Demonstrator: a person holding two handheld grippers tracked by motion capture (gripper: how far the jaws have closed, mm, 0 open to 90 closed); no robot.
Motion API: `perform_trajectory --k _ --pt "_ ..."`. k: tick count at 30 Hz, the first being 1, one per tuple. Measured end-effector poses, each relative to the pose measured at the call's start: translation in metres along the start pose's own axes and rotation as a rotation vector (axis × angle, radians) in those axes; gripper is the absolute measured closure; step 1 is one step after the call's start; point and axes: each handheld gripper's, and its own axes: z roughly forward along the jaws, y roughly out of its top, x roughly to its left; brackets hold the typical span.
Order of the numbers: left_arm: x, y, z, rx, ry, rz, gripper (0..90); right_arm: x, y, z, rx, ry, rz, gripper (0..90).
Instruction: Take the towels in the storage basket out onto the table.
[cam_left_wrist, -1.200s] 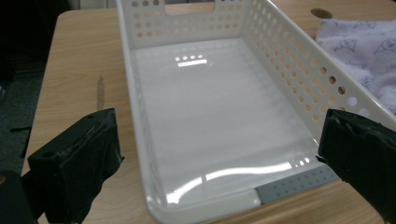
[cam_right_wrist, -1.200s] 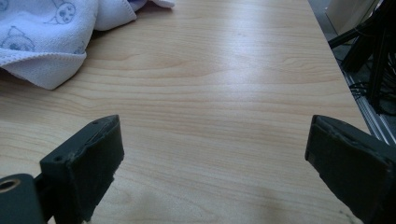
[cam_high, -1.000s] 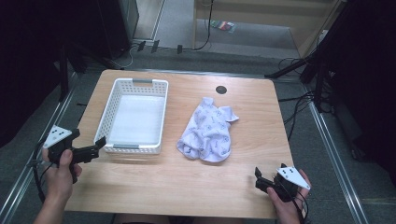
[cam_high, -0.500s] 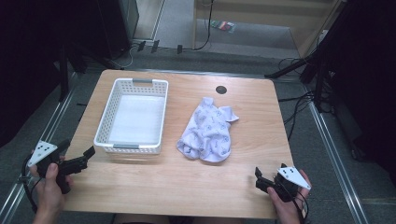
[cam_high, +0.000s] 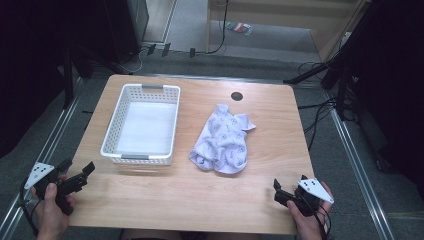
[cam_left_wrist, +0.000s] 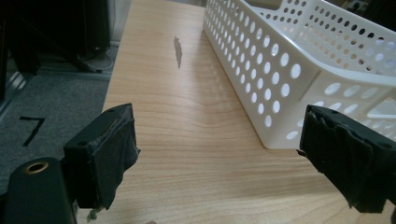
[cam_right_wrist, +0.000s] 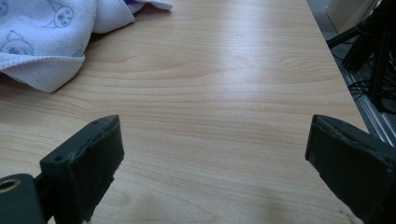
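A crumpled white cloth with a pale blue print (cam_high: 223, 139) lies on the wooden table (cam_high: 200, 200), right of centre; its near edge (cam_right_wrist: 51, 44) shows at the upper left of the right gripper view. A white perforated basket (cam_high: 142, 122) stands empty on the left half; its near corner (cam_left_wrist: 299, 70) fills the upper right of the left gripper view. My left gripper (cam_high: 80, 172) hovers open at the table's front left corner, just short of the basket. My right gripper (cam_high: 278, 189) rests open at the front right, nothing between its jaws, well short of the cloth.
A round dark grommet (cam_high: 236, 95) sits near the table's far edge. Metal rails (cam_high: 360, 165) run along both sides of the table. Cables (cam_high: 320, 107) lie on the grey floor to the right and behind. Bare wood (cam_right_wrist: 224, 102) lies ahead of the right gripper.
My left gripper dropped back toward the front left corner half a second ago, then came slightly forward again. The right gripper, cloth and basket have stayed put.
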Motion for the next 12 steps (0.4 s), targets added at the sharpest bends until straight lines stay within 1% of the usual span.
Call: perform_trajectory --k 2,4,6,8,10,12 --pt "-0.0018 -0.0006 0.0006 0.006 0.0 0.01 10.9 -0.0002 0.0 0.0 -0.002 -0.001 -0.001 4.3" --pt "-0.0038 -0.0004 0.0015 0.016 0.023 0.017 10.5 -0.0002 0.0 0.0 -0.002 -0.002 -0.001 4.3" --pt "-0.0043 0.0001 0.0023 0.034 0.03 0.026 9.2 0.0001 0.0 0.0 0.0 -0.001 -0.001 4.3" --pt "-0.0038 0.0003 0.003 0.046 0.02 0.021 5.9 0.0002 0.0 0.0 0.0 0.0 -0.001 4.3" --pt "-0.0026 0.0003 0.0027 0.046 0.003 0.013 3.2 0.0002 0.0 -0.0001 0.0 -0.001 0.0 4.2" --pt "-0.0021 0.0001 0.0012 0.038 0.003 0.014 0.0 0.0001 0.0 0.0 0.001 -0.001 -0.003 4.3"
